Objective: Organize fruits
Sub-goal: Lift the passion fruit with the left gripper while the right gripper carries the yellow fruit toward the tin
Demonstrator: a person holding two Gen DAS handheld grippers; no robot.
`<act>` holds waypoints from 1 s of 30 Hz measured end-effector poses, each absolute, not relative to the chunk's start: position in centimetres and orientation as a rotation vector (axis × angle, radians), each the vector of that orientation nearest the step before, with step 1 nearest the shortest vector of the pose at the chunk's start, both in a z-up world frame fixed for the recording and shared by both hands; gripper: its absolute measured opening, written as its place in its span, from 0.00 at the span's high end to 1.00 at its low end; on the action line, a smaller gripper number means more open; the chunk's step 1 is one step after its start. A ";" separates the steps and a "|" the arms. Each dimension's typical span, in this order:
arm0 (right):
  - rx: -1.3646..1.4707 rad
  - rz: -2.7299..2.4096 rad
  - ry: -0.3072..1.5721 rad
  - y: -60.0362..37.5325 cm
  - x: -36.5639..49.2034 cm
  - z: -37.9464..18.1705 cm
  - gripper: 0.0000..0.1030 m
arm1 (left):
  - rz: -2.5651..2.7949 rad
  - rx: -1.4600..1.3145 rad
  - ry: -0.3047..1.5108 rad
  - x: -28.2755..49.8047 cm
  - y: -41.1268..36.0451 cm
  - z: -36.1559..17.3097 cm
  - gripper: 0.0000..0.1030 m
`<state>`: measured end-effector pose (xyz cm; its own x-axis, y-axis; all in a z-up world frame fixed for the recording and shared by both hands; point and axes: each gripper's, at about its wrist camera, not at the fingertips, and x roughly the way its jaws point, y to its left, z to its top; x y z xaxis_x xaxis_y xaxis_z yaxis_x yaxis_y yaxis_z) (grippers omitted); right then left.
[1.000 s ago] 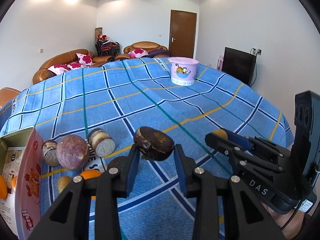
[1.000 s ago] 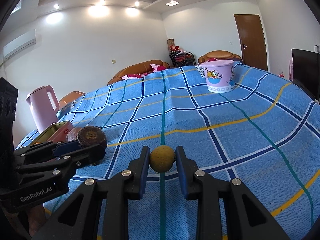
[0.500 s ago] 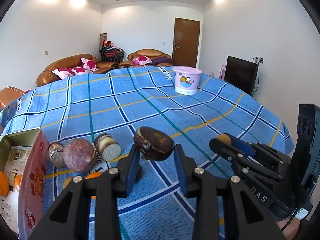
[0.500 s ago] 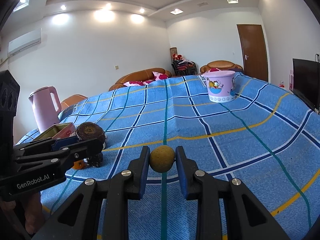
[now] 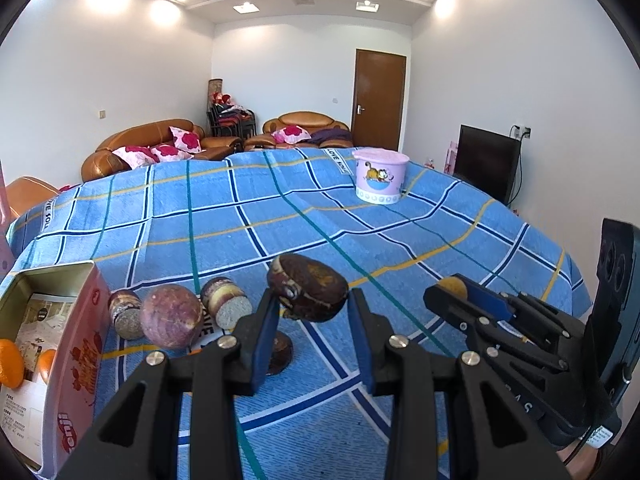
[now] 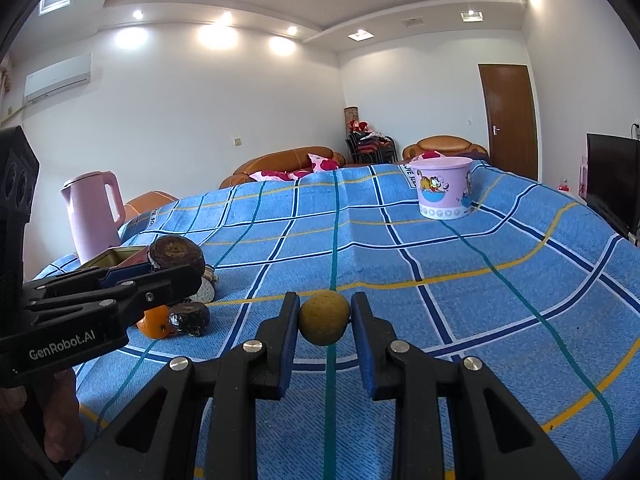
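My left gripper [image 5: 312, 312] is shut on a dark brown wrinkled fruit [image 5: 307, 287] and holds it above the blue checked cloth; it also shows in the right wrist view [image 6: 176, 254]. My right gripper [image 6: 325, 318] is shut on a small yellow-green round fruit [image 6: 324, 319], held above the cloth. A purple round fruit [image 5: 171, 321], two cut brown pieces [image 5: 226, 307] and another dark fruit [image 5: 280, 354] lie on the cloth left of my left gripper. An orange [image 6: 154, 322] lies beside a dark fruit [image 6: 190, 318].
An open pink tin [image 5: 80, 344] with oranges inside stands at the left. A pink cartoon bucket [image 5: 380, 176] stands far across the table. A pink kettle [image 6: 94, 210] stands at the far left. The table [image 5: 500, 248] drops off at the right.
Both grippers have risen a little with their fruits still held. The fruits on the cloth have not moved.
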<state>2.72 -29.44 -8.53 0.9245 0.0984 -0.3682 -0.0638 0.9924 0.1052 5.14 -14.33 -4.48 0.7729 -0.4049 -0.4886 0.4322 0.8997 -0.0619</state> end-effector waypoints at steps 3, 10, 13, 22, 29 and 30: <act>0.080 0.080 0.364 -29.3 2.4 -8.5 0.73 | -0.448 0.053 0.502 5.0 -14.2 -4.4 0.64; 0.047 0.071 0.347 -28.9 2.2 -8.4 0.73 | -0.426 0.045 0.469 4.6 -13.8 -4.1 0.64; 0.040 0.069 0.342 -28.8 2.1 -8.4 0.73 | -0.420 0.044 0.460 4.4 -13.8 -4.0 0.64; 0.006 0.053 0.321 -28.5 1.9 -7.0 0.72 | -0.395 0.066 0.438 4.1 -13.6 -3.6 0.64; 0.013 0.072 0.294 -28.0 1.5 -5.1 0.72 | -0.386 0.047 0.435 3.9 -12.3 -2.9 0.64; 0.015 0.078 0.290 -27.8 1.4 -4.8 0.72 | -0.381 0.044 0.435 3.8 -12.0 -2.8 0.64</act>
<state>1.41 -27.76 -4.77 0.9554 0.0788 -0.2846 -0.0745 0.9969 0.0259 3.84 -11.99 -2.85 0.8372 -0.3509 -0.4196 0.3696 0.9284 -0.0391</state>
